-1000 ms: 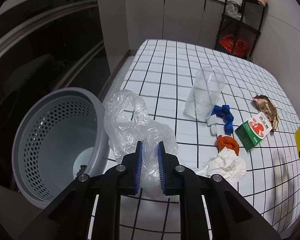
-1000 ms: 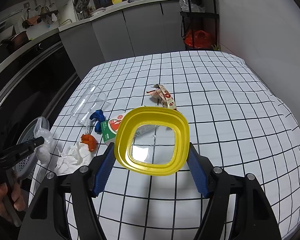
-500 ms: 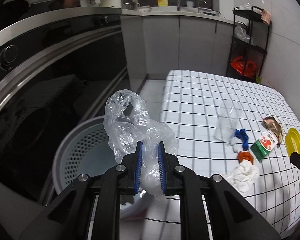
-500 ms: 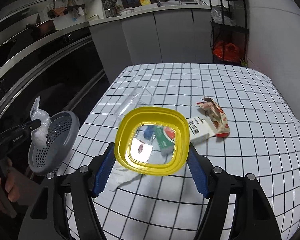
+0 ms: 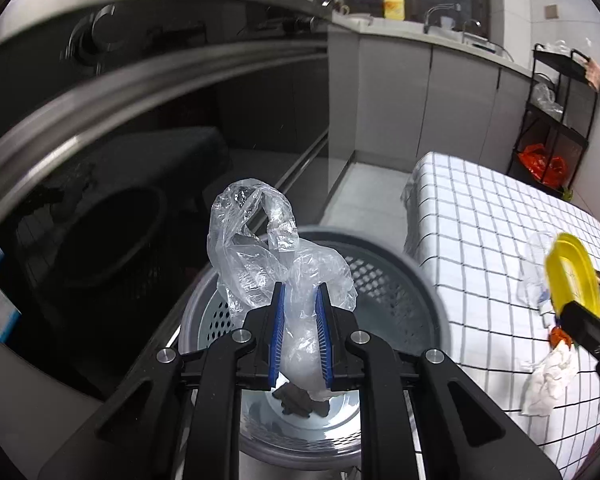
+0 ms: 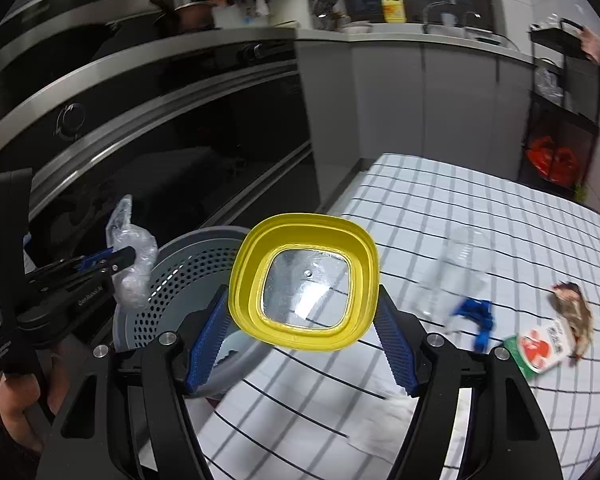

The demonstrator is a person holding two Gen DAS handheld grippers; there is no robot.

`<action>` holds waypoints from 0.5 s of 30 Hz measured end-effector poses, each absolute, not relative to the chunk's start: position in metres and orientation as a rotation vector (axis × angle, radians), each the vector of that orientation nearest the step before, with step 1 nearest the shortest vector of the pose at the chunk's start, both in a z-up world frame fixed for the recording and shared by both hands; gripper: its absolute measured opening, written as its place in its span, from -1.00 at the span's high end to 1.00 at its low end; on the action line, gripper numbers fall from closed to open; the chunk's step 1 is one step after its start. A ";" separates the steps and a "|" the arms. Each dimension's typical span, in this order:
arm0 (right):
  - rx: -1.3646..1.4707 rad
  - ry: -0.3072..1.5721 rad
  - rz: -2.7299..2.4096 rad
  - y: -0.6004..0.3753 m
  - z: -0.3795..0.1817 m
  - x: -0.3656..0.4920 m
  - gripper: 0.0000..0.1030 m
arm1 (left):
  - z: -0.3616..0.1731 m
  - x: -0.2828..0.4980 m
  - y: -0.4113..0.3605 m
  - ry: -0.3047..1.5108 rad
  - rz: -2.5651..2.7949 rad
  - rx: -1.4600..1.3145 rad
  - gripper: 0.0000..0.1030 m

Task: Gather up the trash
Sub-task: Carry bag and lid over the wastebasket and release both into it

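Both grippers loaded — bag over the bin, lid held beside it.

The left gripper (image 5: 300, 304) is clamped on a clear bag (image 5: 268, 252), held above the grey bin (image 5: 412, 280); dark scraps lie in the bin's bottom. The right gripper (image 6: 302, 340) pinches a yellow lid (image 6: 304, 284) by its edges, near the bin's rim. On the checked desk (image 6: 480, 216) — a clear cup (image 6: 460, 272), blue scrap (image 6: 478, 316), a green-and-white carton (image 6: 536, 350) with writing too blurred to read, a wrapper (image 6: 576, 312).
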State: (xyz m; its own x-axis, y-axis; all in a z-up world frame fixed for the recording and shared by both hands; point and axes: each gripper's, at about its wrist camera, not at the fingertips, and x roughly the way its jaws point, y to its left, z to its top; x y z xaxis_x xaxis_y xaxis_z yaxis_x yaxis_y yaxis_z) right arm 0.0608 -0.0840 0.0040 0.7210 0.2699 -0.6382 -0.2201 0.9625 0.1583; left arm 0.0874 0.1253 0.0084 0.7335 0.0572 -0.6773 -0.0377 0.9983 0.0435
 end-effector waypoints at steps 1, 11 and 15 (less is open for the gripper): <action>0.072 0.724 0.282 -0.078 0.001 0.065 -0.31 | 0.005 0.089 0.128 0.752 0.059 0.026 0.70; 0.029 0.801 0.366 -0.025 -0.028 0.103 -0.31 | -0.021 0.107 0.157 0.822 0.080 0.011 0.69; 0.029 0.814 0.388 -0.015 -0.034 0.114 -0.32 | -0.026 0.109 0.168 0.843 0.088 -0.020 0.68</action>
State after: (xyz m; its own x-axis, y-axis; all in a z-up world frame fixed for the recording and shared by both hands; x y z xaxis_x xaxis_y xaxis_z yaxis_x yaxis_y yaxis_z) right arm 0.1137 -0.0147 -0.0337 0.6200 0.3486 -0.7028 -0.3267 0.9292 0.1727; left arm 0.1094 0.1683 -0.0264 0.6620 0.0702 -0.7462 -0.0861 0.9961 0.0174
